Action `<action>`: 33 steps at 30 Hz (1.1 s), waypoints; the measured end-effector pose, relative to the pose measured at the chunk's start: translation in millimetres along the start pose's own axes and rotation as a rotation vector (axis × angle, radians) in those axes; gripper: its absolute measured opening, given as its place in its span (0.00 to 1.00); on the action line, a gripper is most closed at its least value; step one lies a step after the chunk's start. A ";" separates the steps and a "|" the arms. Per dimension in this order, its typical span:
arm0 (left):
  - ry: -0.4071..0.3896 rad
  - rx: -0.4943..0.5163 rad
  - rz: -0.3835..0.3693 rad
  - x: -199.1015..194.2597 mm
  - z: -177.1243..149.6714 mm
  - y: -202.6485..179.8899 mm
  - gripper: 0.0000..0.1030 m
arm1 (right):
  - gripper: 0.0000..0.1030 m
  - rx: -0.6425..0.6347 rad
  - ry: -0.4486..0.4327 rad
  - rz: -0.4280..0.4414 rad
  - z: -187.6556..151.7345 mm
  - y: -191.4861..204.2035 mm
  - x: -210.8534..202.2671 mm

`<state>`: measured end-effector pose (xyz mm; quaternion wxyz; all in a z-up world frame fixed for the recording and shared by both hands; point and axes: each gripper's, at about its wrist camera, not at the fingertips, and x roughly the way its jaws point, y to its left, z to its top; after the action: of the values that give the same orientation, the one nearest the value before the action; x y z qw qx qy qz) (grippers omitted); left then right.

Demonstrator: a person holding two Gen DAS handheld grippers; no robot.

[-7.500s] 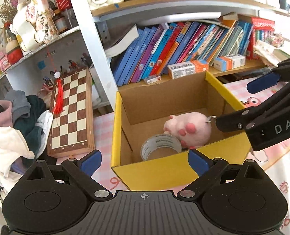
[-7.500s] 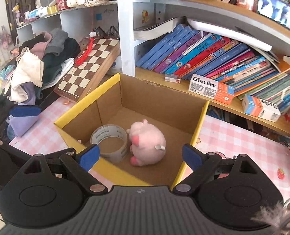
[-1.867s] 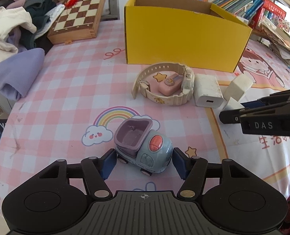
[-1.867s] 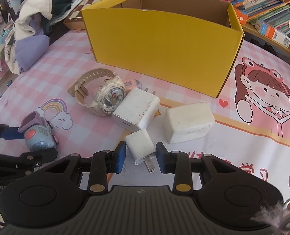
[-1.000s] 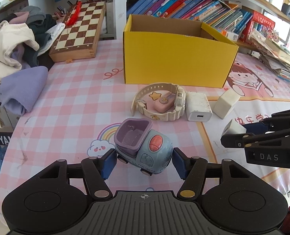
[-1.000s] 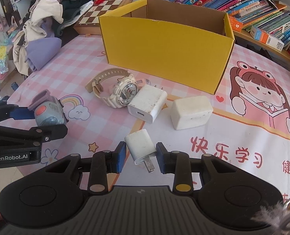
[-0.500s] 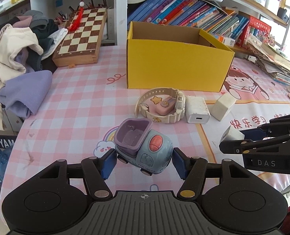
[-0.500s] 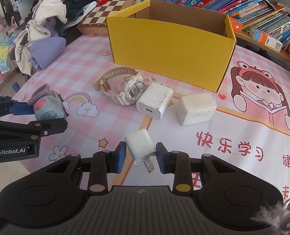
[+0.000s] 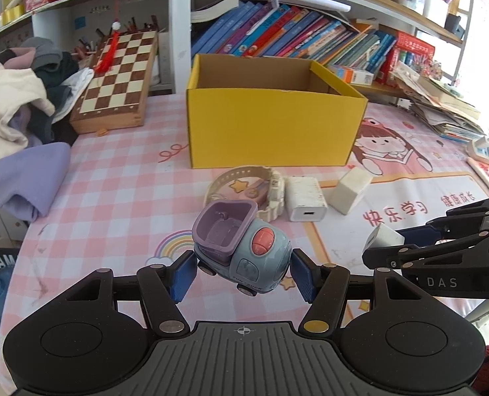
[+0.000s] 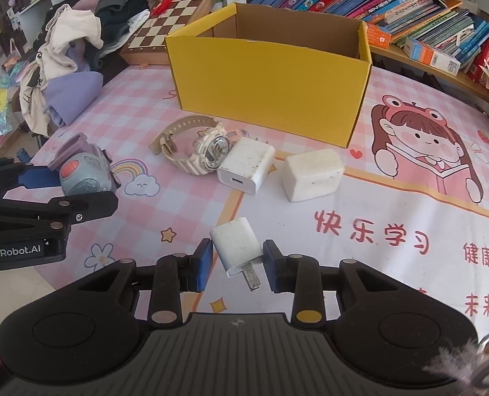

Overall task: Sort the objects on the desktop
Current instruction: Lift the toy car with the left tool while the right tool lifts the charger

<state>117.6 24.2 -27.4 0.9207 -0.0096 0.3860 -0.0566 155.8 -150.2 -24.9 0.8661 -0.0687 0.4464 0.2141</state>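
Note:
My left gripper [image 9: 242, 274] is shut on a blue and purple toy truck [image 9: 241, 247], held above the pink checked tablecloth; that truck [image 10: 84, 173] also shows at the left of the right wrist view. My right gripper [image 10: 237, 269] is shut on a small white plug charger [image 10: 237, 247], prongs pointing toward the camera; the same charger [image 9: 384, 239] appears at the right of the left wrist view. The open yellow cardboard box [image 9: 270, 125] stands behind. On the table lie a beige watch [image 10: 198, 150], a white charger block [image 10: 246, 165] and a white cuboid [image 10: 312, 175].
A chessboard [image 9: 119, 79] leans at the back left beside a heap of clothes [image 9: 16, 125]. Shelves of books [image 9: 294, 39] run behind the box. Papers and books are stacked at the far right [image 9: 442, 109]. The table's left edge drops off near the clothes.
Both grippers have risen and pulled back a little with their objects, so the box, watch and chargers look farther away. Neither grip has changed.

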 end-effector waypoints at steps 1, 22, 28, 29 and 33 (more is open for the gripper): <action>-0.001 0.003 -0.004 0.2 0.7 -1.4 0.60 | 0.30 0.001 -0.001 -0.002 -0.5 -0.9 -1.0; -0.018 0.054 -0.071 11.6 19.2 -30.6 0.60 | 0.30 0.023 -0.022 -0.052 -0.2 -26.7 -12.5; -0.037 0.063 -0.073 12.7 31.0 -37.3 0.60 | 0.30 0.039 -0.029 -0.024 10.6 -37.0 -16.0; -0.039 0.065 -0.072 12.9 33.1 -38.2 0.60 | 0.30 0.040 -0.032 -0.018 12.8 -38.2 -16.7; -0.046 0.070 -0.069 14.7 40.4 -42.3 0.60 | 0.30 0.035 -0.041 0.005 21.9 -41.9 -18.6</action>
<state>152.6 -20.5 -6.9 0.9265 0.0079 0.3621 -0.1017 180.6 -186.8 -0.1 0.8755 -0.0480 0.4326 0.2100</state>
